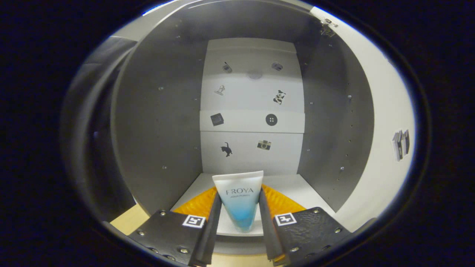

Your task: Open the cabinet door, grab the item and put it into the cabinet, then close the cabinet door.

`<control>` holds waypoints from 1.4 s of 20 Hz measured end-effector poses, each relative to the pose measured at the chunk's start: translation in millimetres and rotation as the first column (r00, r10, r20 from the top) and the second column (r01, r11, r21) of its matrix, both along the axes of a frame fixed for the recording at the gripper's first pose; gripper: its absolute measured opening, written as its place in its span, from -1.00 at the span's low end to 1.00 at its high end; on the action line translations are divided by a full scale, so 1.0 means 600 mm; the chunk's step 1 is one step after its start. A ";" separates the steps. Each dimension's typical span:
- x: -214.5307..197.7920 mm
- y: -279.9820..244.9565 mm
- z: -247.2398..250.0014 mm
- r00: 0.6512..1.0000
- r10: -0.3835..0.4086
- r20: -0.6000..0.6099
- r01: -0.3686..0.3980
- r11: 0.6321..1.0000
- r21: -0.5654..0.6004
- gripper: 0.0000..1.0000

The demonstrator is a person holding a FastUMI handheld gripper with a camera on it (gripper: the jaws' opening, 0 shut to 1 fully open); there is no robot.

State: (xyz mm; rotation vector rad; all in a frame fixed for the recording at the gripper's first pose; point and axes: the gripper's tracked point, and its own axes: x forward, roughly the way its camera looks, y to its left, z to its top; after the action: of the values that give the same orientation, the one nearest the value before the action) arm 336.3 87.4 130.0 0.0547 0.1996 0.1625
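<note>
Your gripper has its 2 fingers pressed on both sides of the tube, holding it tight. The tube stands upside down, right at the front of the open cabinet floor.

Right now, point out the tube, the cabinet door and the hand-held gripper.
tube [239,200]: gripper view, middle of its body, pressed between both fingers.
cabinet door [386,122]: gripper view, its inner face, swung open.
hand-held gripper [239,218]: gripper view, midway between its fingertips.
</note>
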 end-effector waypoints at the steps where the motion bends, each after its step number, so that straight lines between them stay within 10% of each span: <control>1: 0.012 -0.002 -0.005 1.000 -0.005 -0.004 0.005 1.000 0.005 0.07; 20: 0.088 -0.022 -0.032 0.997 -0.076 0.003 0.076 0.997 0.024 0.12; 28: 0.091 -0.028 -0.023 0.997 -0.082 -0.002 0.082 0.994 0.071 0.81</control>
State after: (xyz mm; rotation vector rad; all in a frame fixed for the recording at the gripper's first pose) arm 390.8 70.6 116.1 0.1334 0.1903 0.0879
